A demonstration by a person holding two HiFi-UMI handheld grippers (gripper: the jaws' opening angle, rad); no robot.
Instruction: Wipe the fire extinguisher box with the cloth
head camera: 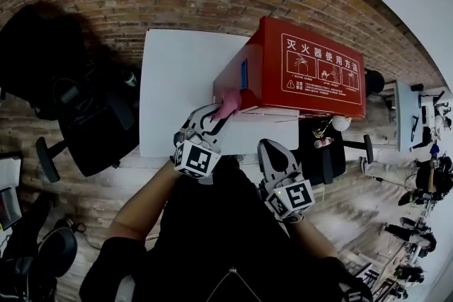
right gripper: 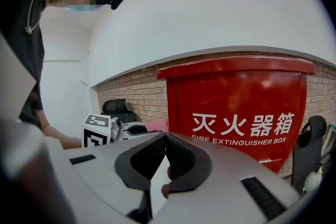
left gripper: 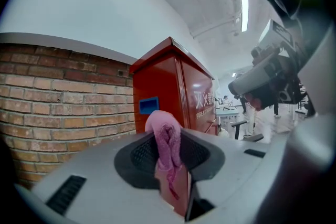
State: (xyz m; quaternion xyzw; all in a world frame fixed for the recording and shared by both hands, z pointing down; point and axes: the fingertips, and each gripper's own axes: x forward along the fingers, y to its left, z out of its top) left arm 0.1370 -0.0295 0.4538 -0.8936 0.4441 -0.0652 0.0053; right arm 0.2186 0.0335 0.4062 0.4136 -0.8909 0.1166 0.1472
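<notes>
In the head view, your left gripper [head camera: 216, 118] holds the pink cloth [head camera: 228, 104] at its tips. The cloth is pressed to the lower left corner of the red fire extinguisher box [head camera: 304, 71], which lies at about 1 o'clock from that gripper. Your right gripper [head camera: 272, 152] hangs at 4 o'clock from the left one, below the box and apart from it. A black office chair [head camera: 92, 124] stands well off at 9 o'clock.

In the left gripper view, your left gripper [left gripper: 168, 150] has its jaws clamped on the cloth [left gripper: 164, 128], which bunches up above them. The box [left gripper: 168, 81] rises just beyond at 12 o'clock, and a brick wall [left gripper: 63, 97] fills the 9 o'clock side.

In the right gripper view, your right gripper [right gripper: 164, 136] has its jaws closed tip to tip with nothing between them. The box [right gripper: 236, 107] stands ahead at 1 o'clock, not touching. The cloth [right gripper: 157, 125] shows at 11 o'clock, against the box's left edge.
</notes>
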